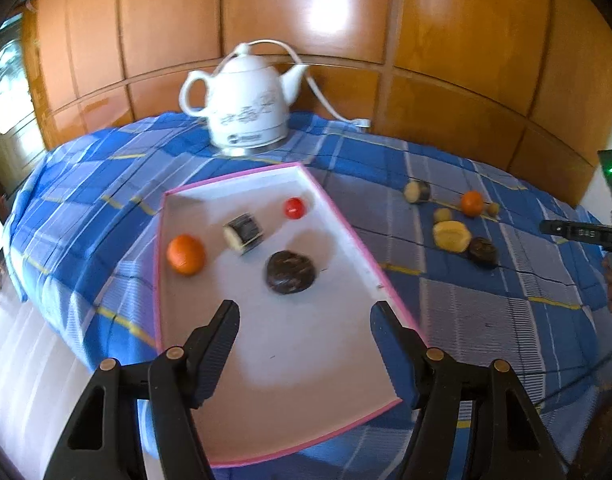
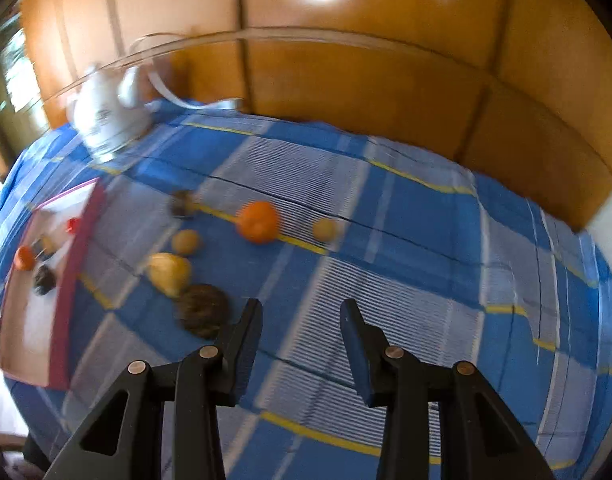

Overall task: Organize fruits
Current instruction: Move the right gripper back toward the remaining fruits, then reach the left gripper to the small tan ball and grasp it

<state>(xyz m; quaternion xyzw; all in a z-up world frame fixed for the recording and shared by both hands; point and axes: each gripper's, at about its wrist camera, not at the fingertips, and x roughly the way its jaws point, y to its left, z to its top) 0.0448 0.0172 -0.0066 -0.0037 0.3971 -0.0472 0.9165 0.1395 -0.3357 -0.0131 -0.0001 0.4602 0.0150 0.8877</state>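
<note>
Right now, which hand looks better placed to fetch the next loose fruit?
The right. Its open tool hangs empty just beside the dark brown fruit on the cloth. The left tool, also open and empty, hangs over the pink-edged tray, away from the loose fruit.

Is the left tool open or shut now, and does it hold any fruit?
Open and empty. The left tool has its two fingers spread wide above the white tray, with only bare tray floor between them.

Four fruits in the tray [image 1: 338, 216], kettle [image 1: 246, 108] behind, others right.
</note>
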